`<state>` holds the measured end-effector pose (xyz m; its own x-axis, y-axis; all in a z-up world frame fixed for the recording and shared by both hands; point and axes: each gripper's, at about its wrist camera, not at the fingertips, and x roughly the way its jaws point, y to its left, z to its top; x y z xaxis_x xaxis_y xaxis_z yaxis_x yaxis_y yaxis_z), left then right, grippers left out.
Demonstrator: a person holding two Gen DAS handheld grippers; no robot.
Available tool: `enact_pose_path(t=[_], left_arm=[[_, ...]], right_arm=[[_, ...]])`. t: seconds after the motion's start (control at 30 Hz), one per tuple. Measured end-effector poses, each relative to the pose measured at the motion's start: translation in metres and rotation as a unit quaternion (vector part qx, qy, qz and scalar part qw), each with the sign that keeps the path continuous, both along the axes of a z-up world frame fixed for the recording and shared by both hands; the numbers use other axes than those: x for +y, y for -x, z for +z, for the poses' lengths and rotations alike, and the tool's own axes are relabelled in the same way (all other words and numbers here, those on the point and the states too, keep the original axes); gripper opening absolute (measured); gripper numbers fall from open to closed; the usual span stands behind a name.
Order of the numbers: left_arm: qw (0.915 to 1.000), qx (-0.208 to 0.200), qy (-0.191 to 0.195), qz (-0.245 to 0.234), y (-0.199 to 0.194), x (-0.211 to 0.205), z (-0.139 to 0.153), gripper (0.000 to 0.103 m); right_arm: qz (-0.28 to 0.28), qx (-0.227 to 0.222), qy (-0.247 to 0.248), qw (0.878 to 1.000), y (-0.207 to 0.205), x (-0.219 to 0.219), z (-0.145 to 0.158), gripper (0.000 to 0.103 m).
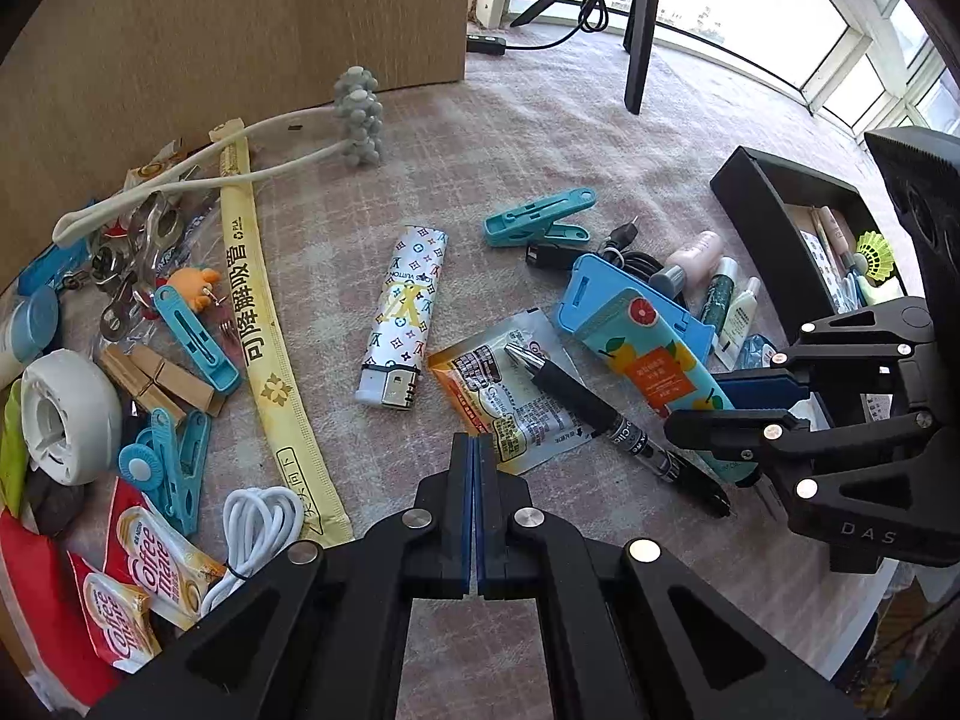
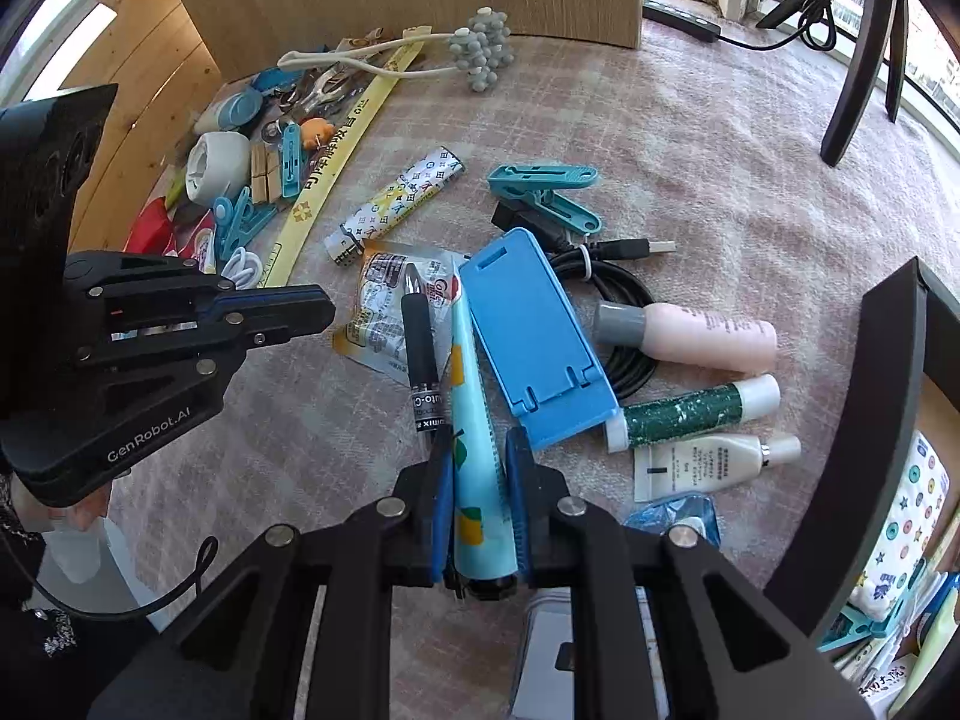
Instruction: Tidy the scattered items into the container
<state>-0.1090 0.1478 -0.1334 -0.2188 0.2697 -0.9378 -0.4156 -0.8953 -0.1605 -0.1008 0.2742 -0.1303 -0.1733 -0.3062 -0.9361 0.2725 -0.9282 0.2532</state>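
Note:
My left gripper [image 1: 477, 441] is shut, its tips pinching the near edge of a printed creamer sachet [image 1: 510, 384] that lies flat on the cloth; in the right wrist view it [image 2: 327, 306] comes in from the left at the sachet [image 2: 384, 300]. My right gripper [image 2: 480, 456] is shut on a light blue hand-cream tube [image 2: 474, 396] with an orange fruit print, held near its cap end. A black pen [image 2: 420, 348] lies alongside the tube, over the sachet. The black container [image 2: 888, 396] stands at the right, with several items inside.
On the pink checked cloth lie a patterned lighter [image 1: 402, 312], a blue phone stand [image 2: 528, 330], blue clips [image 1: 540, 219], small bottles [image 2: 702, 336] and a black cable [image 2: 624, 276]. A heap of clutter [image 1: 138, 324] sits at the left by a wooden panel [image 1: 240, 30]. Tripod legs [image 1: 639, 30] stand behind.

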Motion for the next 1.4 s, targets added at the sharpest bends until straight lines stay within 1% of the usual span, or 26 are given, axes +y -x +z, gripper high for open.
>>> enact_pose_path(t=[0.03,0.07,0.1,0.13,0.17,0.23,0.27,0.33,0.4,0.47,0.5,0.57,0.67,0.7,0.8,0.87,0.93,1.03,1.07,1.13,1.33,1.4], left_arm=[[0.9999,-0.009,-0.003,0.01,-0.003,-0.009,-0.002,0.001],[0.9995,-0.023,-0.01,0.016,0.003,-0.004,-0.007,0.01],[0.9992,-0.03,-0.015,0.02,0.006,-0.003,-0.009,0.014],[0.9994,-0.024,-0.009,0.022,0.008,-0.002,-0.008,0.018],[0.9996,-0.018,0.001,0.021,0.008,0.001,-0.008,0.02],[0.9996,-0.014,0.011,0.021,0.011,0.009,-0.009,0.021],[0.9994,-0.017,0.014,0.026,0.013,0.011,-0.008,0.023],[0.9989,-0.029,0.007,0.036,0.017,0.013,-0.007,0.024],[0.9989,-0.029,0.004,0.037,0.019,0.014,-0.005,0.031],[0.9988,-0.037,-0.01,0.029,0.017,0.014,-0.003,0.048],[0.999,-0.034,-0.009,0.028,0.015,0.015,-0.001,0.049],[0.9997,-0.021,0.0,0.015,0.011,0.026,-0.003,0.049],[0.9993,-0.014,0.033,-0.008,0.006,0.042,-0.012,0.046],[0.9992,0.002,0.037,-0.016,0.004,0.047,-0.011,0.045],[0.998,0.017,0.043,-0.044,-0.003,0.064,-0.011,0.039],[0.9967,0.029,0.05,-0.057,-0.006,0.075,-0.01,0.032],[0.9966,0.031,0.045,-0.061,-0.006,0.078,-0.009,0.018],[0.9979,0.02,0.027,-0.056,-0.004,0.073,-0.008,0.012],[0.9982,0.017,0.022,-0.054,-0.004,0.07,-0.007,0.008],[0.9987,0.011,0.013,-0.049,-0.007,0.055,0.001,0.004],[0.999,0.017,0.003,-0.041,-0.015,0.036,0.018,0.003],[0.9988,0.026,0.004,-0.041,-0.016,0.035,0.024,0.002]], right_arm=[[-0.003,0.0,-0.001,1.0,-0.008,0.007,-0.004,0.016],[-0.004,-0.001,-0.002,1.0,-0.008,0.011,-0.004,0.016],[-0.004,-0.002,-0.002,1.0,-0.007,0.022,-0.003,0.016],[-0.005,-0.003,-0.001,1.0,-0.005,0.022,-0.003,0.016],[-0.005,-0.003,-0.001,1.0,-0.005,0.022,-0.004,0.016],[-0.006,-0.004,-0.001,1.0,-0.006,0.015,-0.008,0.016],[-0.006,-0.006,-0.001,1.0,-0.008,0.013,-0.011,0.016],[-0.009,-0.009,-0.001,1.0,-0.006,0.009,-0.018,0.016],[-0.012,-0.009,0.003,1.0,-0.006,0.011,-0.019,0.016],[-0.017,-0.01,0.005,1.0,-0.007,0.014,-0.019,0.016],[-0.019,-0.01,0.005,1.0,-0.007,0.016,-0.019,0.016],[-0.025,-0.012,0.008,1.0,-0.009,0.022,-0.018,0.016],[-0.032,-0.017,0.016,0.999,-0.011,0.026,-0.019,0.016],[-0.032,-0.017,0.015,0.999,-0.013,0.027,-0.018,0.016],[-0.033,-0.018,0.018,0.999,-0.017,0.032,-0.018,0.016],[-0.038,-0.016,0.018,0.999,-0.017,0.033,-0.018,0.016],[-0.044,-0.015,0.02,0.999,-0.017,0.036,-0.018,0.016],[-0.051,-0.015,0.025,0.998,-0.017,0.04,-0.018,0.016],[-0.053,-0.014,0.026,0.998,-0.018,0.042,-0.017,0.016],[-0.059,-0.011,0.028,0.998,-0.021,0.045,-0.016,0.016],[-0.073,0.001,0.039,0.997,-0.025,0.05,-0.005,0.016],[-0.075,0.007,0.041,0.996,-0.027,0.051,0.0,0.016]])
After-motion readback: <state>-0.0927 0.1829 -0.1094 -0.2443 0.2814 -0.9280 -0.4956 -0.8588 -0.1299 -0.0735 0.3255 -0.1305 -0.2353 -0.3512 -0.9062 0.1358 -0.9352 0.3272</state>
